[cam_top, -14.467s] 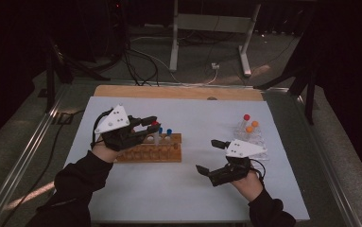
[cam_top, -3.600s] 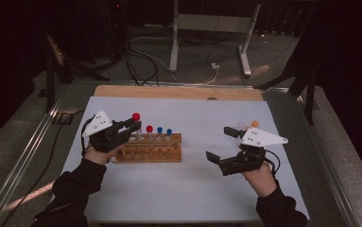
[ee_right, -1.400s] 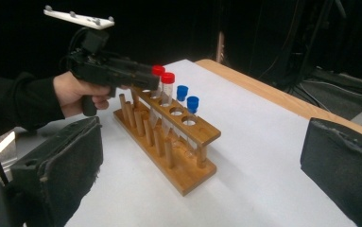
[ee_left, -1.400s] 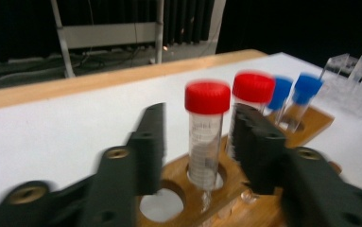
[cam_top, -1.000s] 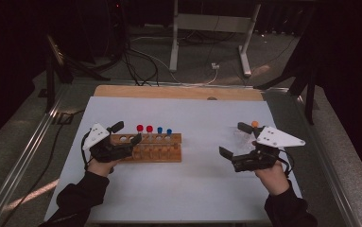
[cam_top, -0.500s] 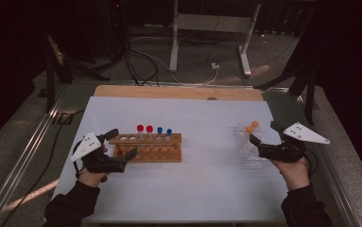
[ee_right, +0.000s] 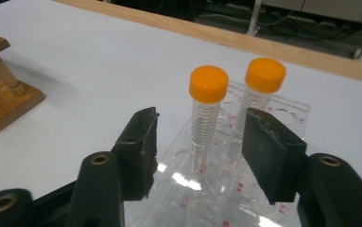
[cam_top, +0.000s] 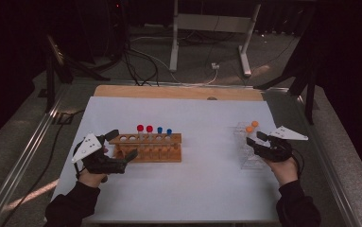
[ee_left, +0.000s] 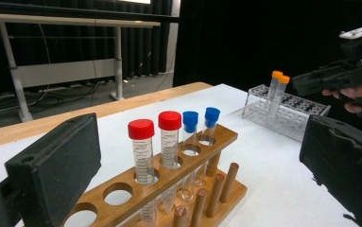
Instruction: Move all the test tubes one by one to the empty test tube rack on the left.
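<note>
**Claws spread at both racks**

Worktop [cam_top: 207, 189] carries a wooden rack [cam_top: 152, 152] at left, clear rack [cam_top: 249, 156] at right. Left claw [cam_top: 122, 146] spread, empty, at the wooden rack's end. Right claw [ee_right: 198, 142] spread before two orange-capped tubes [ee_right: 206, 113] standing upright in the clear rack

My left gripper [cam_top: 120, 147] and right gripper [cam_top: 253, 141] are both black, each topped by a pale grey three-cornered plate. Each jaw is a flat black block with a matt, grainy face, pinned by a brass-ringed pivot screw beside the block. A black cable trails behind each plate. I wear dark long sleeves [cam_top: 70, 206] reaching the wrists.
</note>
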`<action>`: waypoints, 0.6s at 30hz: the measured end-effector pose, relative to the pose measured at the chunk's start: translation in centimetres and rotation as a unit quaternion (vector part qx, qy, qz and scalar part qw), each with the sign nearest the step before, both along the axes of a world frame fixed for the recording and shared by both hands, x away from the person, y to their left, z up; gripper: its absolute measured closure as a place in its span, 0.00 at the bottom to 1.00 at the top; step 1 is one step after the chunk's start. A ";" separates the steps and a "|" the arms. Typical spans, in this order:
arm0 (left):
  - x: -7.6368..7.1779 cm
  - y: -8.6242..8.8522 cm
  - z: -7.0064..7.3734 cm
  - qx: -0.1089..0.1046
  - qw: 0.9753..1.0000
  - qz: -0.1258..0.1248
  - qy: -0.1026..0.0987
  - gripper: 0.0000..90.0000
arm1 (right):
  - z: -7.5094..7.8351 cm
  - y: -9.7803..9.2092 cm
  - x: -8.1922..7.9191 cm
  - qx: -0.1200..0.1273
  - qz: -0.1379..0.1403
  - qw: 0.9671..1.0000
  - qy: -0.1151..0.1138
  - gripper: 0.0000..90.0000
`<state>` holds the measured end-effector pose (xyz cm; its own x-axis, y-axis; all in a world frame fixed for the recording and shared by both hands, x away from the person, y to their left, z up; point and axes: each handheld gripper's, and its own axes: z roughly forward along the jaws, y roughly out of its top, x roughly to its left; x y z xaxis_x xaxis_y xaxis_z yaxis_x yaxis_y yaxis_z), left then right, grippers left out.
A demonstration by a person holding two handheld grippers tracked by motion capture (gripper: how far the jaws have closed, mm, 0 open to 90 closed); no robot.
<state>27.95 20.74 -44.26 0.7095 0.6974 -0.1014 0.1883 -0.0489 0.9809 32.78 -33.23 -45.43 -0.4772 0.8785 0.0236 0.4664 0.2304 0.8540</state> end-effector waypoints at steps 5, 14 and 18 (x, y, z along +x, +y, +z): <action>0.0 0.1 0.0 -0.004 1.000 0.000 0.000 0.01 | -0.4 0.4 0.8 0.004 -0.002 1.000 0.012 0.60; 0.1 0.1 0.0 -0.005 1.000 0.001 -0.001 0.01 | -0.9 0.9 1.8 -0.013 -0.010 0.999 0.033 0.71; 0.1 0.2 0.0 -0.006 1.000 0.002 -0.002 0.01 | -1.0 1.2 2.2 -0.024 -0.012 0.999 0.042 0.76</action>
<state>28.03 20.90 -44.21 0.7074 0.6986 -0.1074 0.1855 -0.0369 0.9820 34.99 -32.00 -46.47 -0.4548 0.8904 0.0203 0.5417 0.2584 0.7998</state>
